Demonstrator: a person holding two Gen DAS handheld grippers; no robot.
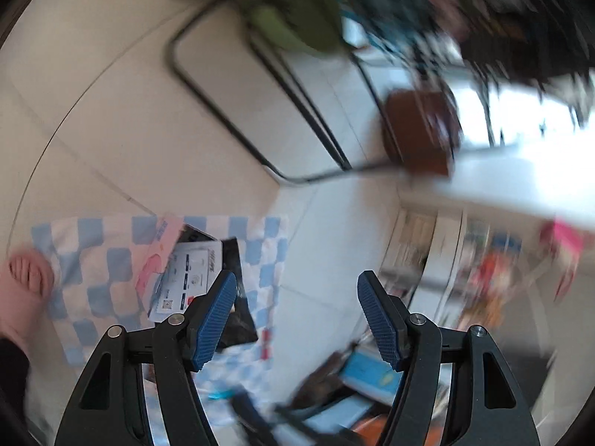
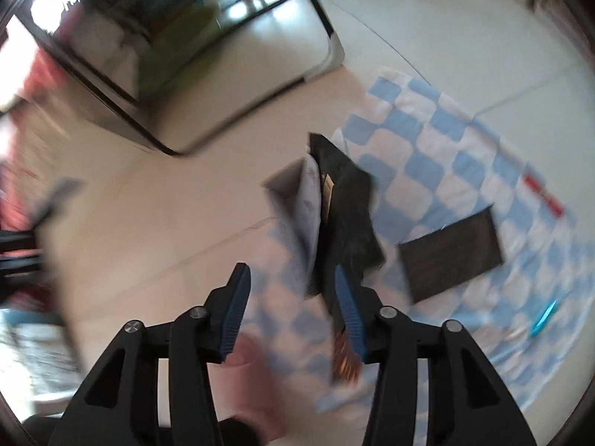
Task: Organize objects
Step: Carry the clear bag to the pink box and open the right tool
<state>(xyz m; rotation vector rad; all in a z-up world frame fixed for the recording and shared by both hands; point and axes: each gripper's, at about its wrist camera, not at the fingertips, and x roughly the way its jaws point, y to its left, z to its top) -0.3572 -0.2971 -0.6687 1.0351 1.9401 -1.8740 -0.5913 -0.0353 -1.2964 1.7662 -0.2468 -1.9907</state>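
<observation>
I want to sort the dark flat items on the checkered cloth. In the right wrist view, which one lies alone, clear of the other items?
The dark rectangular sheet on the right lies flat and alone on the checkered cloth. The other dark piece overlaps a pale booklet.

My left tool [image 1: 296,319] has matt black plastic arms, bright metal pins and blue ribbed rubbery pads [image 1: 215,319]; my right tool [image 2: 293,316] looks the same. Under them lies a soft cloth [image 2: 465,156], matt, in blue and white checks. On it sit a glossy printed paper card [image 1: 186,278], a shiny black packet [image 2: 349,219] and a dull dark sheet [image 2: 452,256]. The floor [image 1: 122,119] is smooth pale tile with a faint sheen.
</observation>
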